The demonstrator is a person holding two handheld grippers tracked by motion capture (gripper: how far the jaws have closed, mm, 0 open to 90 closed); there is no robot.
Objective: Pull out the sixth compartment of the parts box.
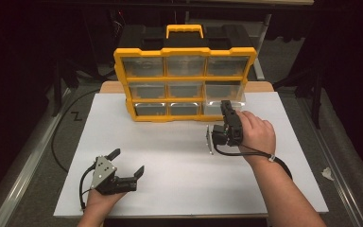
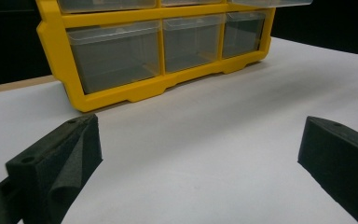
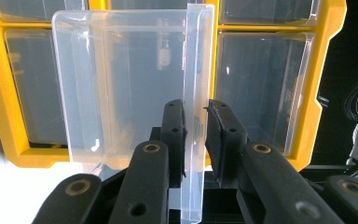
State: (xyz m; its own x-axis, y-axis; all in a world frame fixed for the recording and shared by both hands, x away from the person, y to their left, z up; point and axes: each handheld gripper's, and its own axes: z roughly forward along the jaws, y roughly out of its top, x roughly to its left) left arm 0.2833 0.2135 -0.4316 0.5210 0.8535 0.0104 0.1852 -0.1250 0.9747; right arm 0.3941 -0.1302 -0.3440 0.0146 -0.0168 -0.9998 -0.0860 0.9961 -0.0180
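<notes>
Between the jaws: clear, glossy, smooth plastic drawer [image 3: 135,88]. Behind it: shiny yellow plastic organizer [image 3: 328,70]. Under the jaws: matt white, paper-like table surface [image 2: 214,154]. Jaw pads [image 2: 77,154]: black, matt, foam-like, rough.

We see a yellow plastic organiser case [image 1: 184,84] with a black back and clear, colourless drawers, one clear plastic drawer [image 3: 135,88] pulled out. Our black grippers work over a plain white worktop [image 1: 170,156].

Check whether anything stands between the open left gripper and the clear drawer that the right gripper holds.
Nothing visible does. Bare white table lies between the left gripper and the clear drawer. The right gripper has its jaws shut on the drawer's wall, by the yellow organizer.
</notes>
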